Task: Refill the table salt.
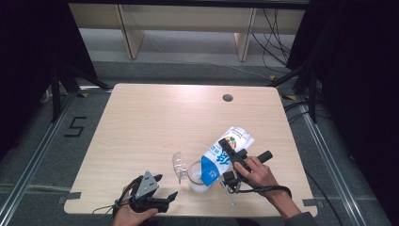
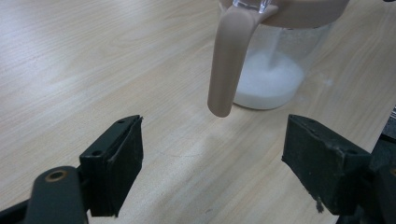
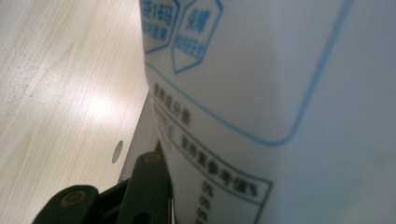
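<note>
A blue and white bag point(image 1: 217, 160) is tilted mouth-down over a clear jug point(image 1: 195, 181) near the table's front middle. My right gripper point(image 1: 232, 151) is shut on the bag across its middle. In the right gripper view the bag point(image 3: 280, 93) is pressed against one black finger point(image 3: 145, 186), and the other finger is hidden behind it. White powder point(image 2: 268, 80) lies in the bottom of the jug point(image 2: 299, 42), which has a beige handle point(image 2: 229, 60). My left gripper point(image 1: 166, 186) stands open at the front left, short of the jug; nothing is between its fingers point(image 2: 116, 163).
A clear flap point(image 1: 179, 162) stands open at the jug's left rim. The wooden table point(image 1: 155, 122) has a round cable hole point(image 1: 227, 98) at the back right. Black curtains flank the table, and cables lie on the floor to the right point(image 1: 301, 108).
</note>
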A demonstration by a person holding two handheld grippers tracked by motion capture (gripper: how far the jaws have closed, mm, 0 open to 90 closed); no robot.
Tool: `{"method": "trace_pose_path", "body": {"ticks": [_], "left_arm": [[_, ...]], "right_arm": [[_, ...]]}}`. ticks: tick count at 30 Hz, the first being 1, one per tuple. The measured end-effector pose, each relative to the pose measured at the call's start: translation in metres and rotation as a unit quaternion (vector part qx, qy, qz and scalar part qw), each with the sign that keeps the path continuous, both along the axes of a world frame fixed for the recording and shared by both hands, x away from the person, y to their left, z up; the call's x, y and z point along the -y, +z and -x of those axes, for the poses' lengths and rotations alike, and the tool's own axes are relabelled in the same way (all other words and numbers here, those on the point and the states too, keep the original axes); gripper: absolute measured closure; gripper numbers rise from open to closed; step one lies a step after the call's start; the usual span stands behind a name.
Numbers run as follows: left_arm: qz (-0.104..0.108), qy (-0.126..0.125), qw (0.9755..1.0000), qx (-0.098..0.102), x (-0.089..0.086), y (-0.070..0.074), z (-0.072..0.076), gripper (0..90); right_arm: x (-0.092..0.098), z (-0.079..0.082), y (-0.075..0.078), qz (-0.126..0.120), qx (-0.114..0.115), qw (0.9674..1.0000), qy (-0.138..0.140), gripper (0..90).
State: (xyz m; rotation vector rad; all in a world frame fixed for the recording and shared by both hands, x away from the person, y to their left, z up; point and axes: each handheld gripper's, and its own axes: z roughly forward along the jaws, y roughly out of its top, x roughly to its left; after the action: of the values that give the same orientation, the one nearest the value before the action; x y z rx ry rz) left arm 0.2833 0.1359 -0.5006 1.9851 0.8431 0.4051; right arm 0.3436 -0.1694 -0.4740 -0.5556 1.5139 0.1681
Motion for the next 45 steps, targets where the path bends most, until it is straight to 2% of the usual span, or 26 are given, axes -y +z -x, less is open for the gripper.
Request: {"method": "trace_pose_path", "body": {"ticks": [4, 5, 6, 18, 19, 20, 25, 28, 29, 33, 35, 38, 41, 45], "left_arm": [[0.001, 0.0, 1.0, 0.001, 0.0002, -0.0001, 0.0, 19.8], [0.0, 0.0, 1.0, 0.001, 0.0002, 0.0, 0.0001, 19.8], [0.0, 0.0, 1.0, 0.001, 0.0002, 0.0, 0.0002, 19.8], [0.0, 0.001, 1.0, 0.001, 0.0004, 0.0, 0.0002, 19.8], [0.0, 0.001, 1.0, 0.001, 0.0003, 0.0, 0.0002, 19.8], [0.0, 0.001, 1.0, 0.0, 0.0001, 0.0, 0.0002, 19.8], [0.0, 0.001, 1.0, 0.0, -0.0001, 0.0001, 0.0001, 19.8], [-0.001, 0.0, 1.0, 0.001, -0.0002, 0.0003, 0.0001, 19.8], [-0.001, 0.001, 1.0, 0.001, -0.0001, 0.0003, 0.0, 19.8], [-0.001, 0.001, 1.0, 0.001, -0.0001, 0.0003, 0.0001, 19.8], [-0.001, 0.0, 1.0, 0.001, -0.0002, 0.0004, 0.0, 19.8], [-0.003, 0.001, 1.0, 0.001, -0.0005, 0.0004, -0.0001, 19.8], [-0.001, 0.001, 1.0, 0.001, -0.0001, 0.0004, 0.0001, 19.8], [-0.004, 0.001, 1.0, 0.001, -0.0006, 0.0005, -0.0001, 19.8]], "right_arm": [[0.0, 0.0, -0.0009, -0.001, 0.0, 1.0, 0.0, 65.9], [0.0006, -0.0004, -0.0025, -0.006, -0.005, 1.0, -0.003, 65.9], [0.0002, -0.0003, -0.0014, -0.001, 0.0, 1.0, 0.0, 66.0], [0.0004, -0.0006, -0.0011, -0.002, -0.002, 1.0, 0.0, 66.6], [-0.0003, -0.0006, 0.0006, 0.004, 0.003, 1.0, 0.004, 66.7], [0.0004, -0.0007, -0.0005, -0.002, -0.003, 1.0, 0.0, 66.7], [0.0006, -0.0006, -0.0002, -0.003, -0.003, 1.0, -0.001, 66.8], [0.0001, -0.0004, 0.0012, 0.004, 0.003, 1.0, 0.002, 66.9], [0.0011, 0.0001, -0.0004, -0.003, -0.004, 1.0, -0.006, 67.0], [0.0011, -0.0007, -0.0001, -0.003, -0.003, 1.0, -0.002, 67.0], [0.0003, 0.0, 0.0016, 0.007, 0.003, 1.0, -0.003, 67.0], [0.0005, -0.0005, 0.0002, -0.001, -0.002, 1.0, -0.002, 67.1], [0.0001, -0.0004, 0.0014, 0.003, 0.003, 1.0, 0.0, 67.2], [0.0009, -0.0005, 0.0002, -0.002, -0.002, 1.0, -0.002, 67.2]]}}
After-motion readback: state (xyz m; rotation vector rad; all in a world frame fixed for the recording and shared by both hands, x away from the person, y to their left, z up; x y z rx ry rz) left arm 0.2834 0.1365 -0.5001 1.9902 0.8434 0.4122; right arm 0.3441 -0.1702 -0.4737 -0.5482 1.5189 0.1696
